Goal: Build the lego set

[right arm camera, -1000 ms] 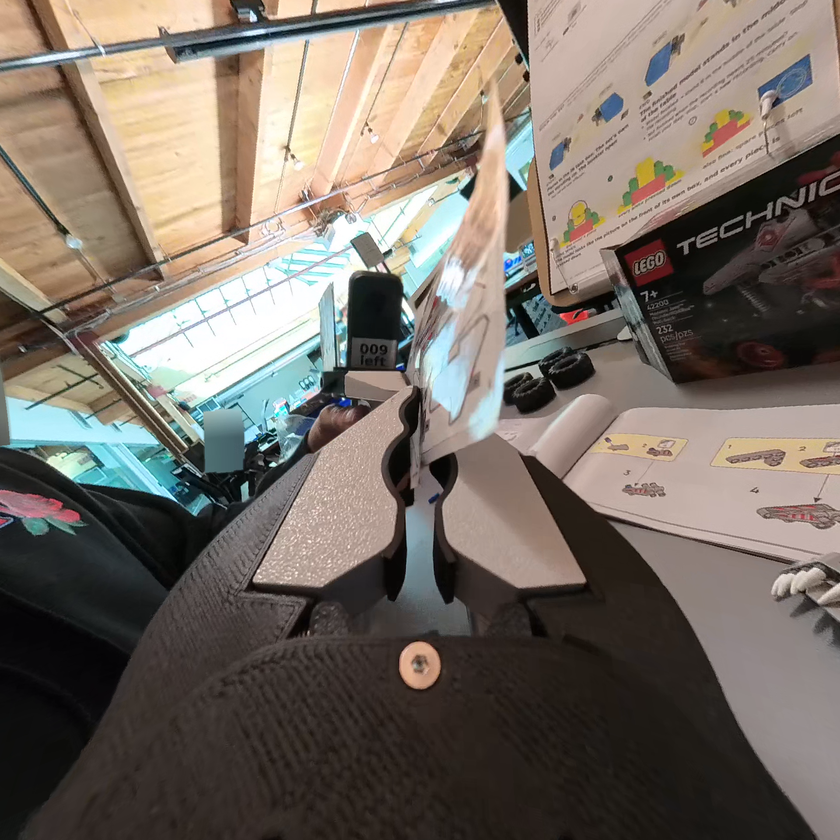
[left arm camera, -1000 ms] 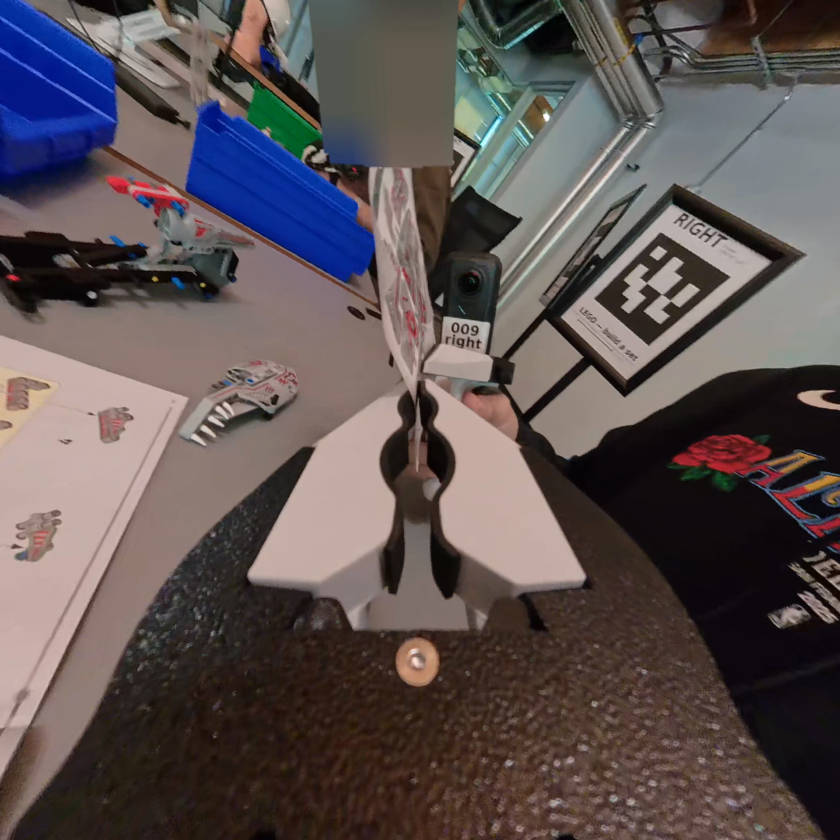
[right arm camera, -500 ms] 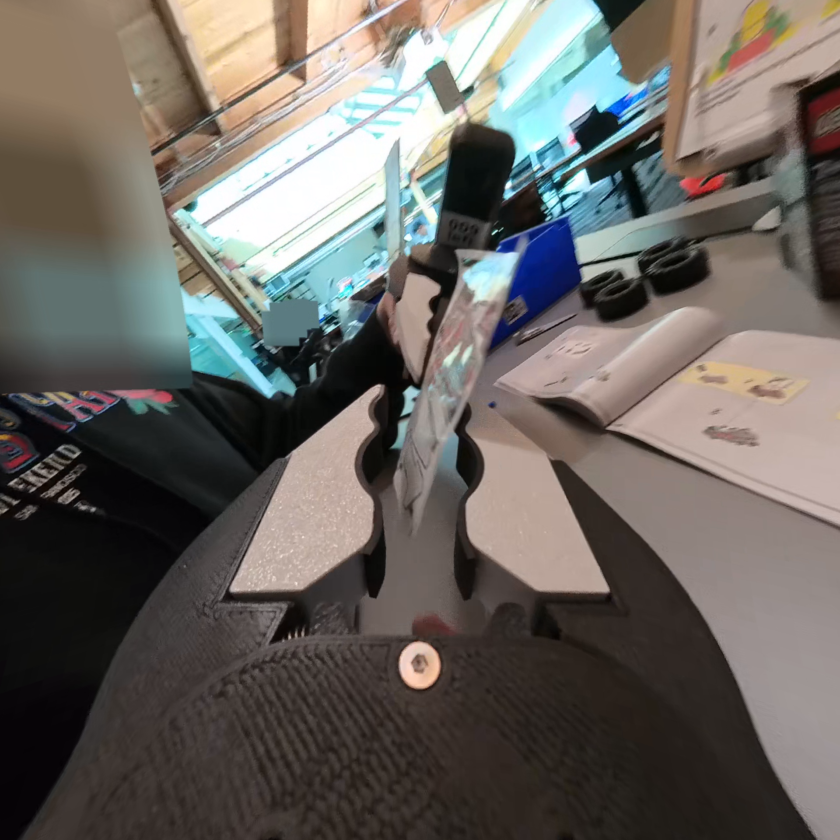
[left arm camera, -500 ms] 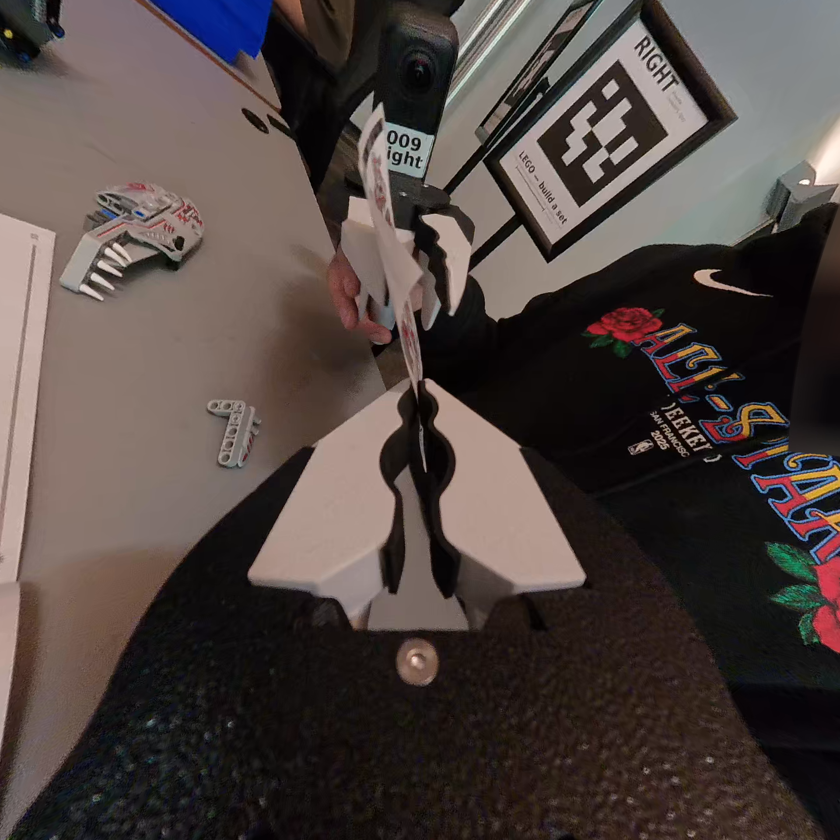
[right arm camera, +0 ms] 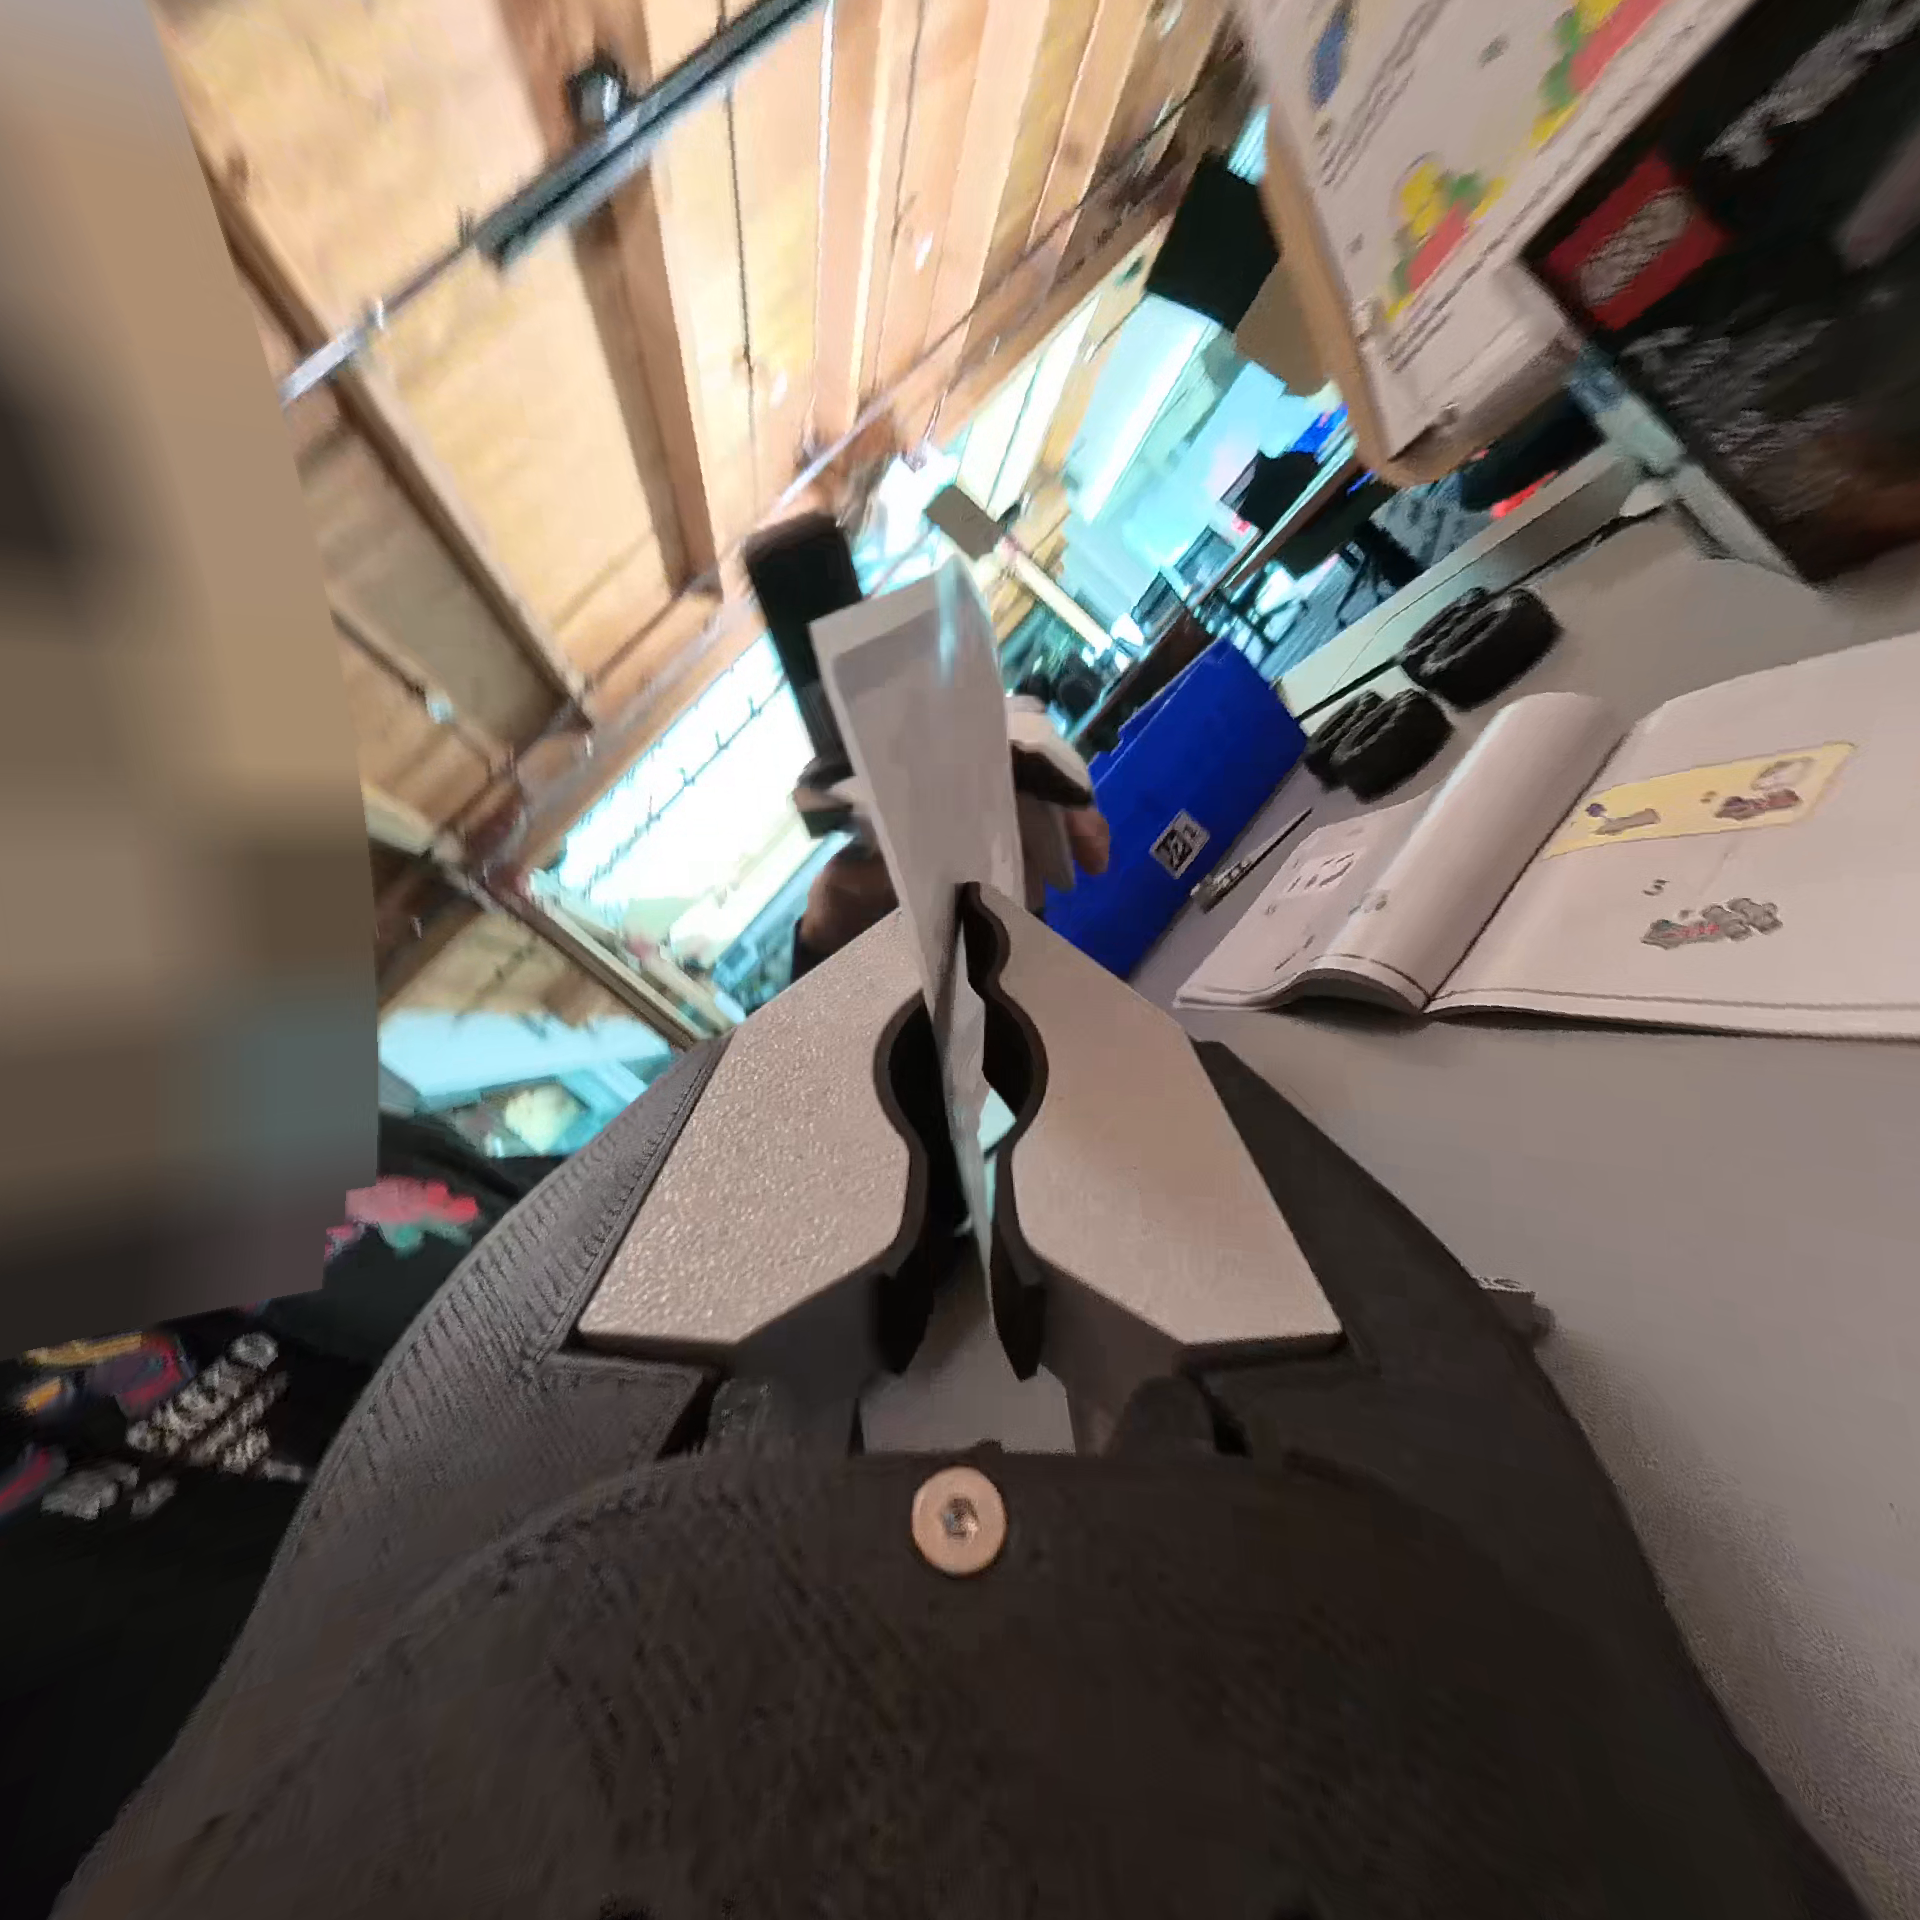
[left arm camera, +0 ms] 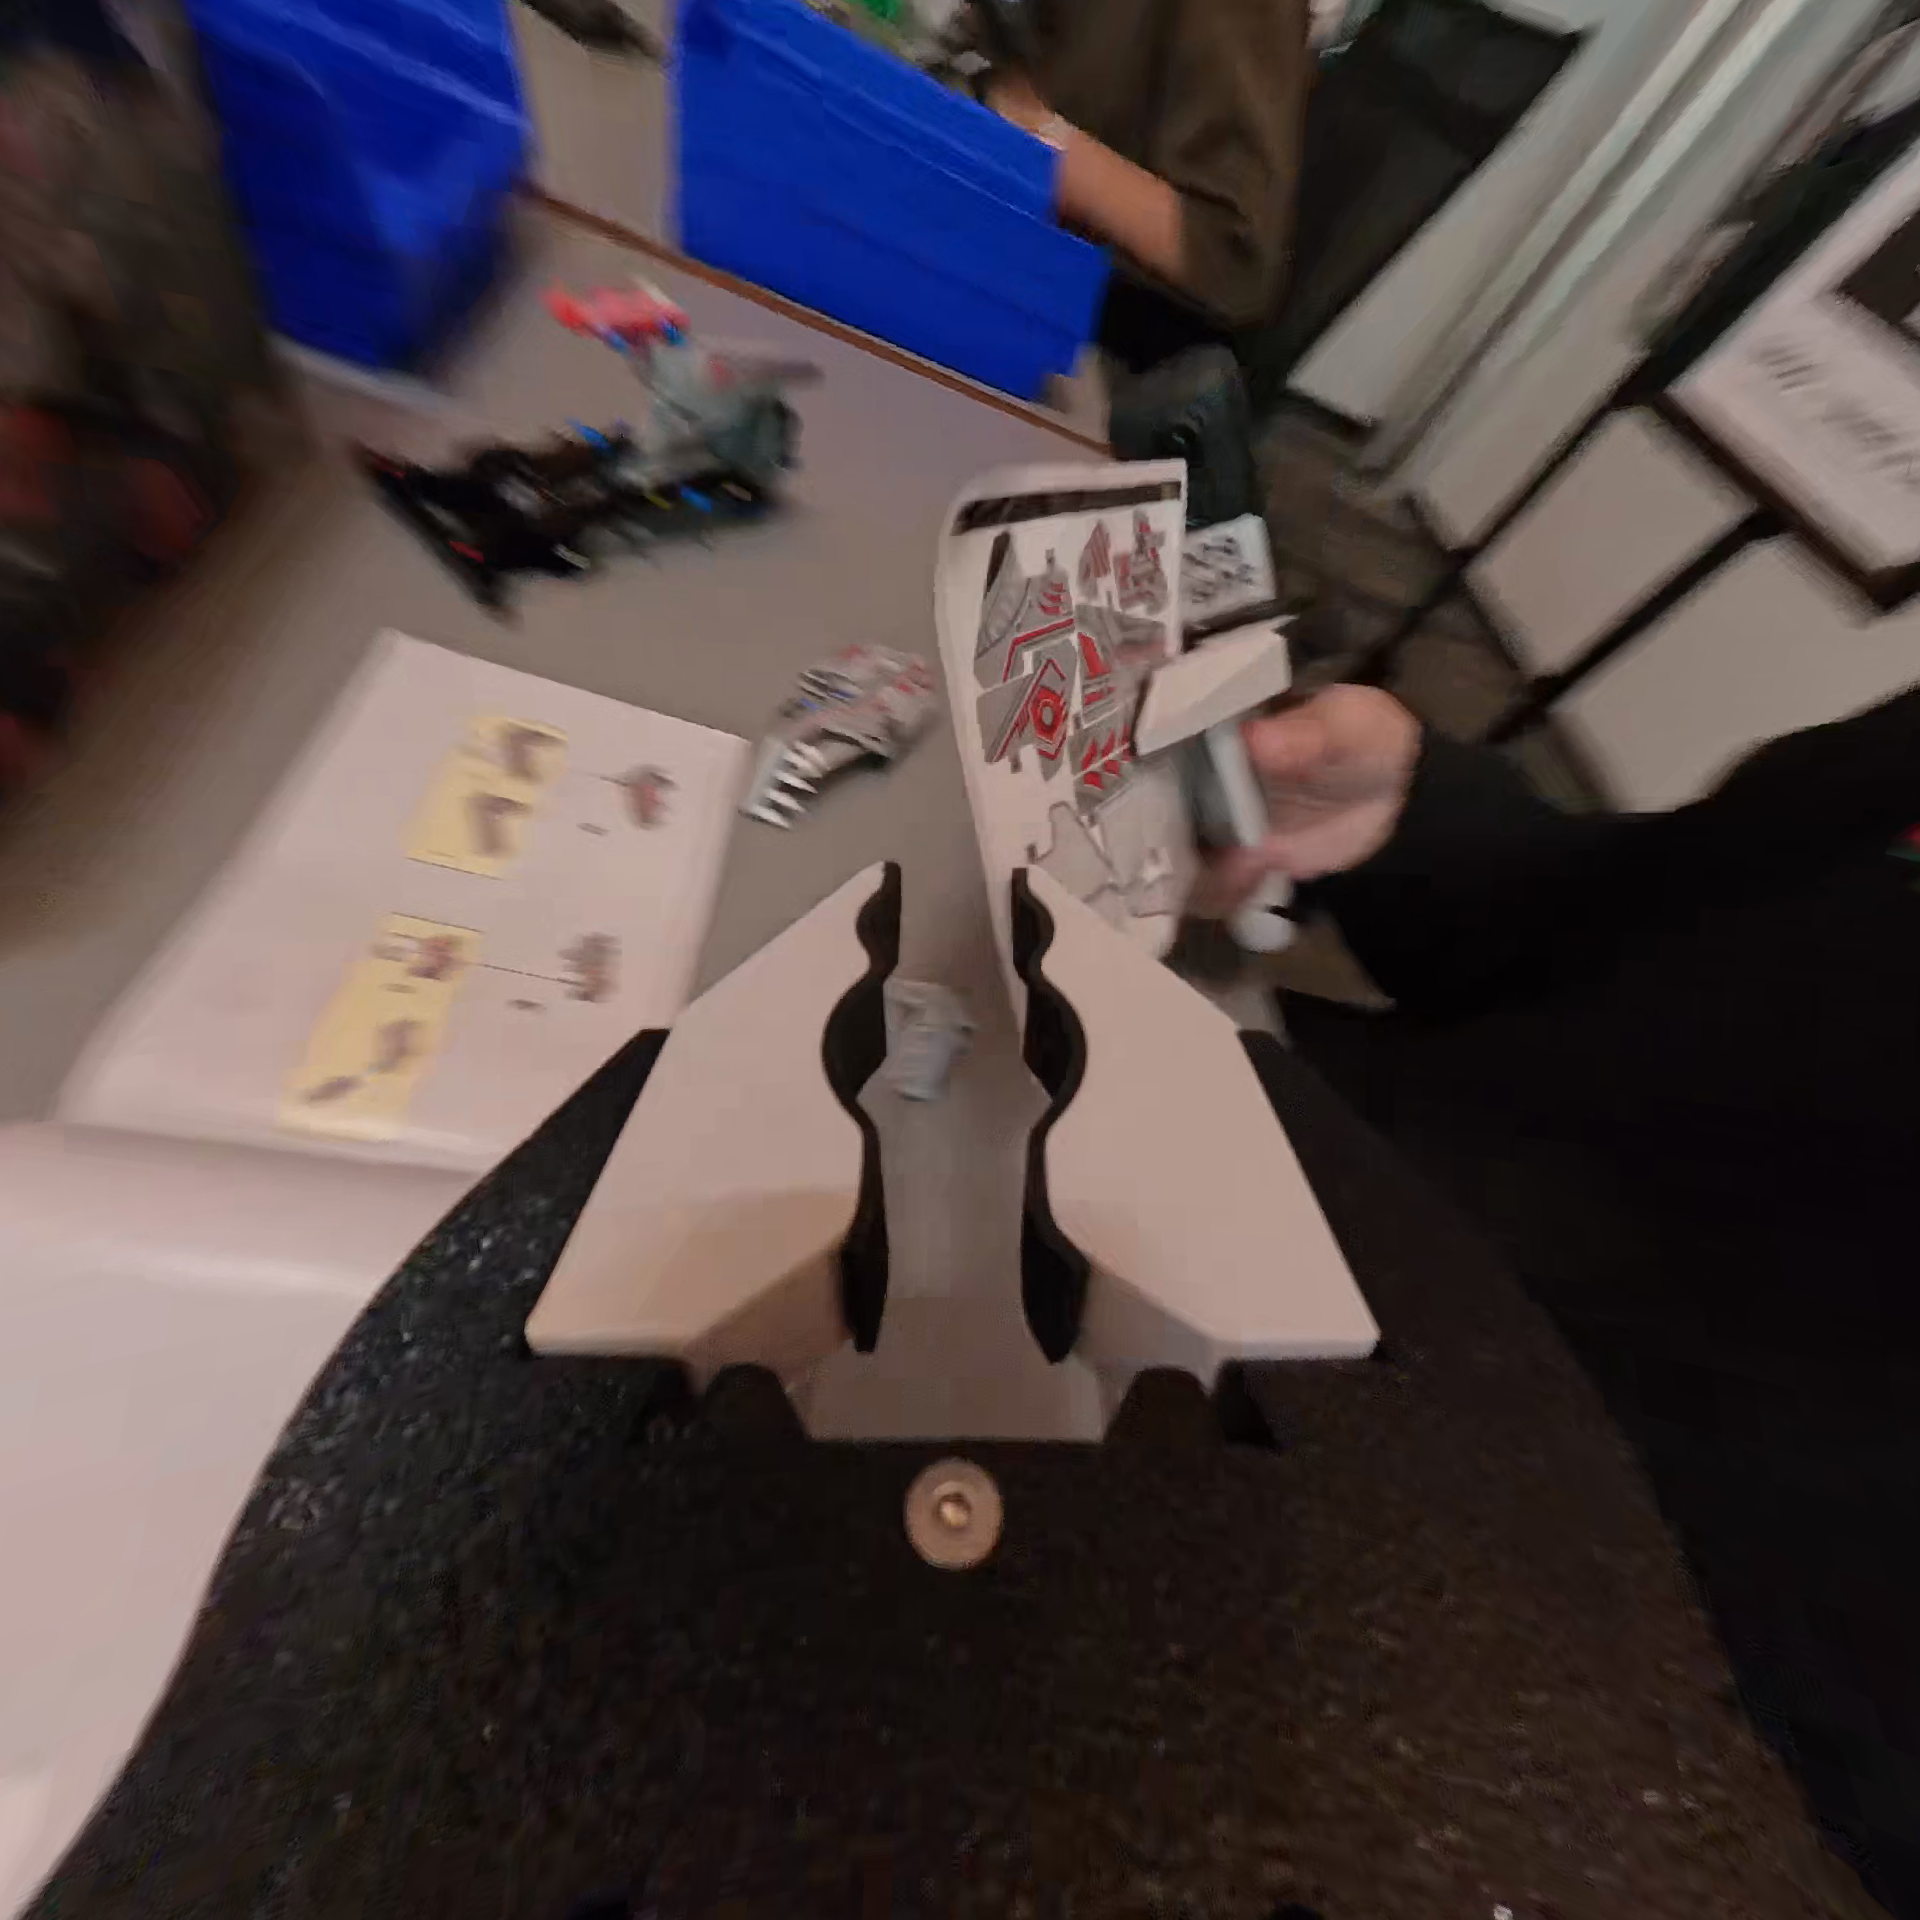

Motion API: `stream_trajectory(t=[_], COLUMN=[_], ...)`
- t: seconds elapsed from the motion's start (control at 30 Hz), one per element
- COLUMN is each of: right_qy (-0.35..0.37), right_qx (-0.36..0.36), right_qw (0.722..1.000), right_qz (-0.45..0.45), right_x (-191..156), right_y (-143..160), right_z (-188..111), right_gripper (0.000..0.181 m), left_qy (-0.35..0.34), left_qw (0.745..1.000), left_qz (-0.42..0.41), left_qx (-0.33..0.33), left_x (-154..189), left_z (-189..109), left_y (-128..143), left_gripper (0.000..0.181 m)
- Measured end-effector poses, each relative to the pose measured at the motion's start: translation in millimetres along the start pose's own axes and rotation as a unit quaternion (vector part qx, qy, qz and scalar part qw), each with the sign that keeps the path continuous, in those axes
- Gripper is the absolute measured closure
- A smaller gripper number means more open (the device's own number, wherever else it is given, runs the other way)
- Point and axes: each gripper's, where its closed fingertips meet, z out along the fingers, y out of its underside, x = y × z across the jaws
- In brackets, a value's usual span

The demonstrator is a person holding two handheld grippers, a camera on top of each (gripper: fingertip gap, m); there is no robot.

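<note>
The right hand-held gripper (right arm camera: 961, 914) is clamped on the sticker sheet (left arm camera: 1070, 686), the paper pinched edge-on between the closed tips, and from the left wrist view you can see the printed face turned toward us, red and grey decals, with some cut-out shapes near the bottom looking already peeled. The left hand-held gripper (left arm camera: 948, 894) is open, jaws apart with nothing between them, though the sheet's lower edge runs right alongside its right finger (left arm camera: 1143, 1143).

Handling-wise, this sheet looks feather-light and floppy (it bows along its length even now), so it should need almost no force, but it will likely curl, flutter or crease if squeezed hard mid-sheet. Best hold, I'd judge, is a bare margin or corner, keeping the jaws off the decals themselves. A decal will be thin and tacky, so lift it by a corner.

Down on the grey surface (left arm camera: 312, 582): the open instruction booklet (left arm camera: 468, 894), a toothed grey sub-assembly (left arm camera: 842, 717) just beyond it, and a small grey piece (left arm camera: 925, 1039) showing through the left gripper's gap. The dark chassis build (left arm camera: 582, 488) sits farther back, blurred.
</note>
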Motion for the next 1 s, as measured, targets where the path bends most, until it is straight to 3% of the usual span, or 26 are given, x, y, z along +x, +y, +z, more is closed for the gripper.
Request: stream_trajectory(t=[0.1, 0.17, 0.23, 0.27, 0.33, 0.43, 0.53, 0.63, 0.77, 1.0], right_qy=[0.005, -0.001, -0.023, -0.027, -0.031, -0.024, -0.018, -0.03, -0.028, -0.038], right_qx=[0.045, 0.052, 0.036, 0.022, 0.003, -0.013, -0.031, -0.038, -0.085, -0.146], right_qw=[0.998, 0.996, 0.995, 0.996, 0.998, 0.999, 0.999, 0.999, 0.995, 0.987], right_qz=[0.053, 0.077, 0.086, 0.081, 0.059, 0.032, 0.0, -0.003, -0.032, -0.049], right_x=[10, 12, 5, 2, -6, -12, -11, -12, -5, -1], right_y=[-6, -3, 4, 9, 19, 31, 44, 48, 58, 63], right_z=[-3, -1, 3, 5, 4, -4, -11, -15, -16, -11], right_gripper=[0.181, 0.181, 0.181, 0.181, 0.181, 0.181, 0.179, 0.168, 0.173, 0.178], left_qy=[-0.156, -0.195, -0.204, -0.164, -0.055, 0.032, 0.078, 0.123, 0.17, 0.188], left_qw=[0.977, 0.955, 0.956, 0.97, 0.994, 0.998, 0.996, 0.989, 0.972, 0.966], left_qz=[0.141, 0.223, 0.208, 0.17, 0.075, 0.018, -0.002, -0.074, -0.161, -0.173], left_qx=[-0.016, -0.021, -0.036, -0.048, -0.05, -0.049, -0.042, -0.029, 0.01, -0.031], left_x=[-15, -6, -5, 2, 25, 45, 56, 57, 51, 54], left_z=[-17, -20, -12, -3, 11, 18, 20, 20, 13, 11], left_y=[-13, -18, -10, -1, 14, 30, 44, 52, 51, 67], left_gripper=[0.15, 0.151, 0.131, 0.126, 0.145, 0.173, 0.181, 0.181, 0.181, 0.181])
